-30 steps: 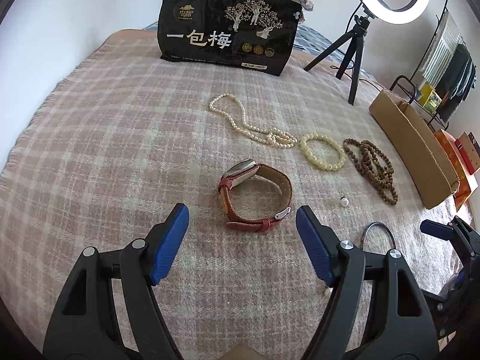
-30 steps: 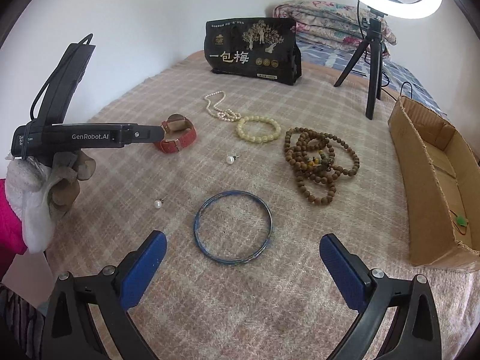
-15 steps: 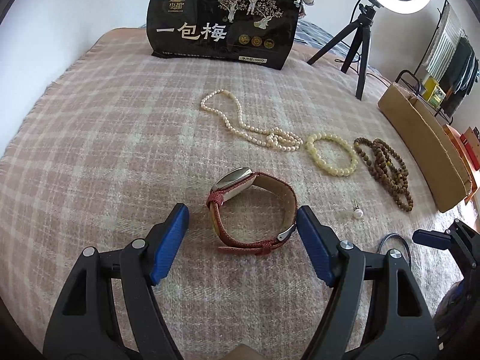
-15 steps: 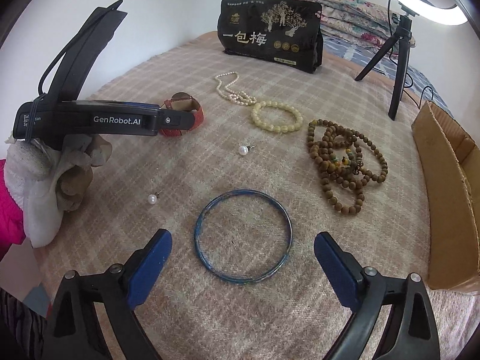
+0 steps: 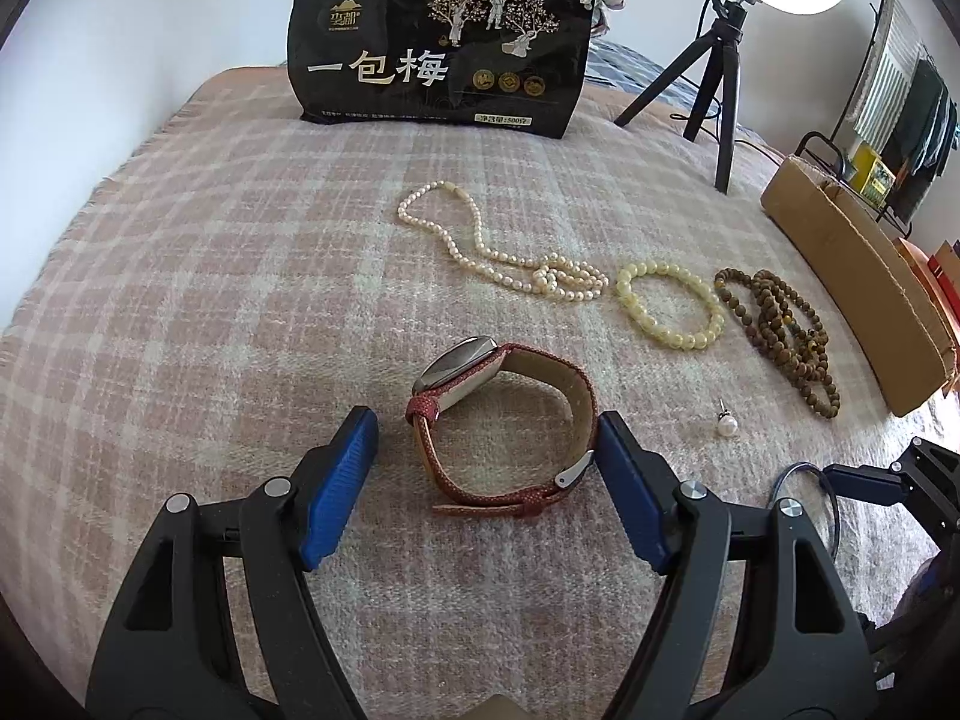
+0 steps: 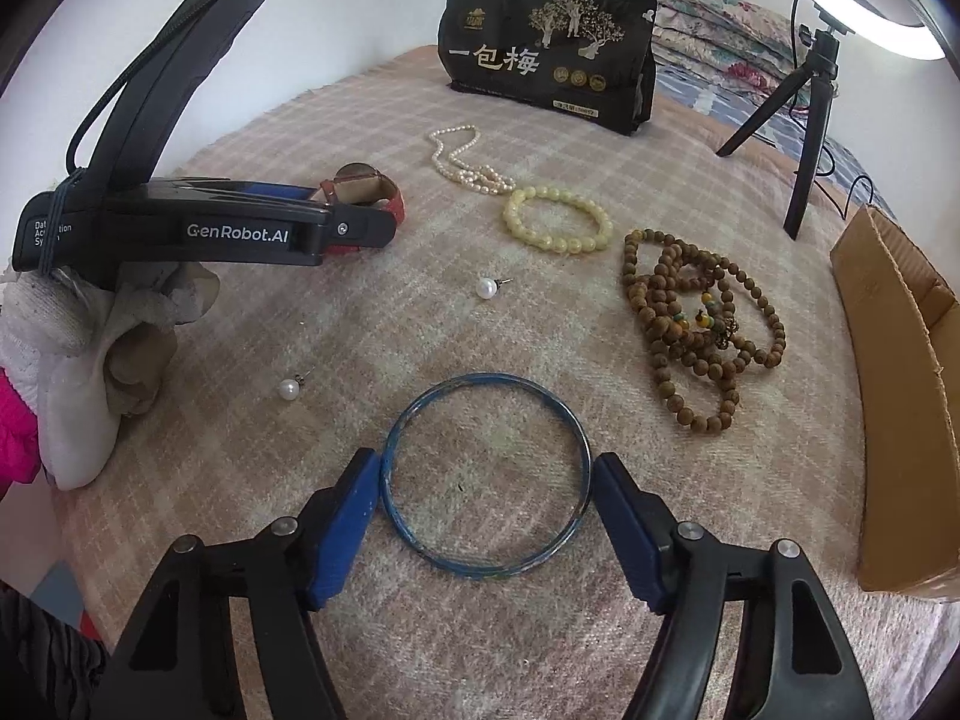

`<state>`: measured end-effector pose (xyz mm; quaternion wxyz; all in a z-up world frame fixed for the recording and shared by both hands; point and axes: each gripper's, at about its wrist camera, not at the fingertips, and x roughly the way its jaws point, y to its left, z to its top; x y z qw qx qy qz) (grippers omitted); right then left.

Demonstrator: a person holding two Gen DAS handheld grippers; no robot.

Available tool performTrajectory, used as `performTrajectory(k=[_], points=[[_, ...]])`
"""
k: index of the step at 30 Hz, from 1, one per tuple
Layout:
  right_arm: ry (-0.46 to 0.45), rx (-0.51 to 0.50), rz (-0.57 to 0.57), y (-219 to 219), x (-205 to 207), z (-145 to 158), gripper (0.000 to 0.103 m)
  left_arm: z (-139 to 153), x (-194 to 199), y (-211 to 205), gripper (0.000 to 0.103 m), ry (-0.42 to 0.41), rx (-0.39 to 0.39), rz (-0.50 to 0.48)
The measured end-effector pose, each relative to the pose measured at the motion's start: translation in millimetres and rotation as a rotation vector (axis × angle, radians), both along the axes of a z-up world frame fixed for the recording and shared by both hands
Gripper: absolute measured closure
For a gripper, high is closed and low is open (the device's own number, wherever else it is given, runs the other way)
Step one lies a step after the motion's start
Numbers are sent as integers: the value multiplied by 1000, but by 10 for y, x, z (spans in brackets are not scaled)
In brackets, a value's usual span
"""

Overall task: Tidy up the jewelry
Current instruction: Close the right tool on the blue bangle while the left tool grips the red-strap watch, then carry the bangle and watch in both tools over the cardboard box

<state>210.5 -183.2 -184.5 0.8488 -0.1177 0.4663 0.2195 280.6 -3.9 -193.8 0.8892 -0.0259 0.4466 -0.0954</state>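
A plaid blanket (image 5: 240, 276) covers the bed, with a black bag (image 5: 441, 42) standing at the far end and a cardboard box (image 6: 900, 372) along the right edge. The left gripper (image 5: 486, 456) is wide open around the red watch (image 5: 501, 426) — its right pad touches the strap by the buckle, the left pad is apart. The right gripper (image 6: 487, 498) is open with both pads against the blue bangle (image 6: 486, 474), which lies flat. Beyond lie brown beads (image 6: 696, 318), a yellow bracelet (image 6: 558, 225), a pearl necklace (image 5: 498, 252) and two pearl studs (image 6: 487, 288) — near the middle.
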Motion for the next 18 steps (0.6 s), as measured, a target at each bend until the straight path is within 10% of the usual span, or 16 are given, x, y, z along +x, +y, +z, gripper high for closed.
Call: performTrajectory(k=[18], points=[[-20,28,-23,-70,-49,100,29,60,-57,-17,42,-4,0,0]])
